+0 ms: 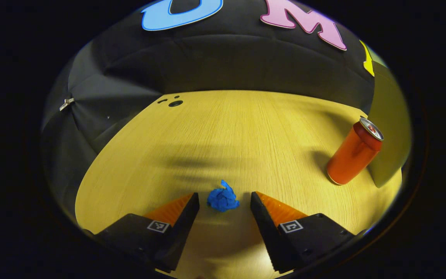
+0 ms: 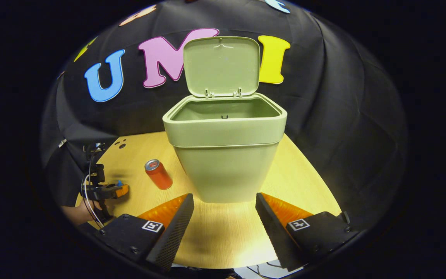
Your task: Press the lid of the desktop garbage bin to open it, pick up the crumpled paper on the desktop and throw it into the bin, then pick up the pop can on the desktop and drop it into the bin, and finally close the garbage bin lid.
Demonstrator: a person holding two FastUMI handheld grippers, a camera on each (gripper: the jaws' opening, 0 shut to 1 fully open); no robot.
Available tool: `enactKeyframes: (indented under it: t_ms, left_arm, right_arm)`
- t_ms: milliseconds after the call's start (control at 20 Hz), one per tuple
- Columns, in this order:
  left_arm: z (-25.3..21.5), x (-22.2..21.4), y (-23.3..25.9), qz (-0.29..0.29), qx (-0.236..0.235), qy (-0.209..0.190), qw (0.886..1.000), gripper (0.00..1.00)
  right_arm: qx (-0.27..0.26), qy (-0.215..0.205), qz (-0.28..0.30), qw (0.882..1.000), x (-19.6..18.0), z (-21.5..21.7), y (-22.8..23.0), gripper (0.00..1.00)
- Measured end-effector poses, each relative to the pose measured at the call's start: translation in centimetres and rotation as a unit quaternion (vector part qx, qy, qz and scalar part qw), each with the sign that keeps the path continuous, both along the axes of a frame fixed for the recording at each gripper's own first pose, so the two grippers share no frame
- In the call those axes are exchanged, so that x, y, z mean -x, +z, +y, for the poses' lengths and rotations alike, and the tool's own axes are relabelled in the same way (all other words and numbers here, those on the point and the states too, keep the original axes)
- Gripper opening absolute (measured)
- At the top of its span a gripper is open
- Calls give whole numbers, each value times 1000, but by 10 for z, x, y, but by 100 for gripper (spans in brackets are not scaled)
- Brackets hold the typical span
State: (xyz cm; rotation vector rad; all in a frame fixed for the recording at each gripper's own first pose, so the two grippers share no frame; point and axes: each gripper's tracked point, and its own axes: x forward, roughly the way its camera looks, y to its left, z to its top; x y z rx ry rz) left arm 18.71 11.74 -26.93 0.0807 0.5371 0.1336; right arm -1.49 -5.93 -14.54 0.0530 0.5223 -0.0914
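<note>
Now the bin [image 2: 225,155] stands on the surface [image 2: 223,232] with its lid [image 2: 221,66] swung up, so the paper step is in hand. Left gripper [image 1: 225,201]: jaws apart, the crumpled paper [image 1: 223,197] lying on the surface between the fingertips, not touching either. Paper is judged very light and soft; it should crush a little and hold by friction. Best taken across its middle, low to the surface, with a gentle squeeze. Can [image 1: 355,152] stands just beside the bin wall [image 1: 389,128], well apart from the paper; judged light, thin-walled, smooth, so grip across the body. Right gripper [image 2: 225,201]: jaws apart, empty, facing the bin.
</note>
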Motion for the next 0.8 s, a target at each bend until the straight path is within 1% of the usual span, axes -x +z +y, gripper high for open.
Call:
enactKeyframes:
  t_ms: [50, 100, 250, 300, 350, 450, 500, 650, 800]
  left_arm:
    - [-2, 2, -1, -3, 7, -1, 1000, 84]
    - [-1, -1, -1, -8, 11, 5, 1000, 77]
    - [-1, -1, -1, -13, 12, 9, 1000, 65]
    - [0, -1, -1, -12, 11, 10, 1000, 63]
    - [-1, -2, 0, -11, 7, 8, 1000, 52]
    - [-4, -2, -1, -3, -9, -5, 1000, 42]
    - [-4, -3, 0, -4, -12, -8, 1000, 40]
    - [-5, -4, 3, -8, 4, -6, 1000, 34]
    - [-5, -1, 13, -9, -3, -7, 1000, 33]
  right_arm:
    - [-2, 0, 3, 1000, 2, 1, -3, 100]
    - [-6, -2, 6, 1000, 5, 1, -6, 100]
    - [-14, -1, 10, 1000, 9, 3, -9, 100]
    - [-13, -1, 8, 1000, 8, 1, -8, 100]
    - [-13, -1, 4, 1000, 7, 0, -6, 100]
    - [-14, -2, -1, 1000, 6, -3, -5, 100]
    - [-14, -1, -1, 1000, 6, -4, -6, 99]
    - [-13, 1, 3, 1000, 8, -9, -10, 99]
    - [-14, 1, 4, 1000, 9, -13, -11, 99]
